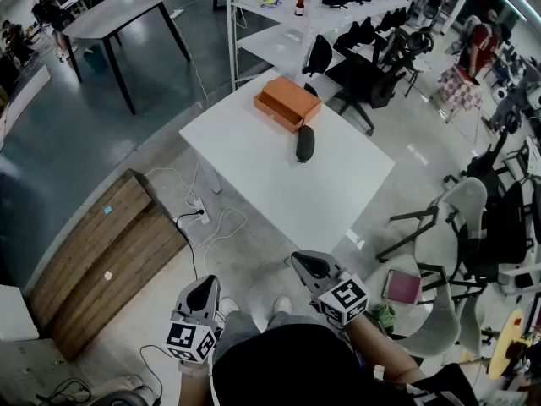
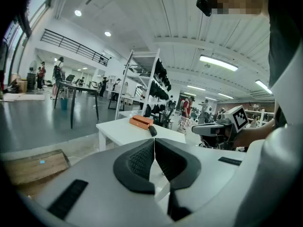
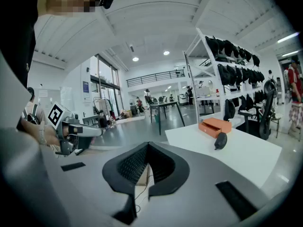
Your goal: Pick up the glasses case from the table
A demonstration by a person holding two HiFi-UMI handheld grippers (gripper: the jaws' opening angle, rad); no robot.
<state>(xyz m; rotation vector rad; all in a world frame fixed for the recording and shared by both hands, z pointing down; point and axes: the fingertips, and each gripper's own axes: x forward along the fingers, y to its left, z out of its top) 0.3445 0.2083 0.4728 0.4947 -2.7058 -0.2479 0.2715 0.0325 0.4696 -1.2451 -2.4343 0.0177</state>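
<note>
The black oval glasses case (image 1: 304, 143) lies on the white table (image 1: 270, 184), just in front of an orange box (image 1: 287, 102). It also shows far off in the left gripper view, glasses case (image 2: 152, 131), and in the right gripper view, glasses case (image 3: 220, 140). Both grippers hang low beside the person's body, well short of the table. My left gripper (image 1: 203, 290) (image 2: 154, 141) is shut with its pads pressed together and empty. My right gripper (image 1: 308, 265) (image 3: 147, 144) has its tips touching and holds nothing.
A wooden platform (image 1: 101, 260) lies on the floor at the left, with white cables and a power strip (image 1: 199, 214) between it and the table. Office chairs (image 1: 363, 66) and a white shelf rack (image 1: 287, 7) stand behind the table. More chairs (image 1: 456, 218) crowd the right.
</note>
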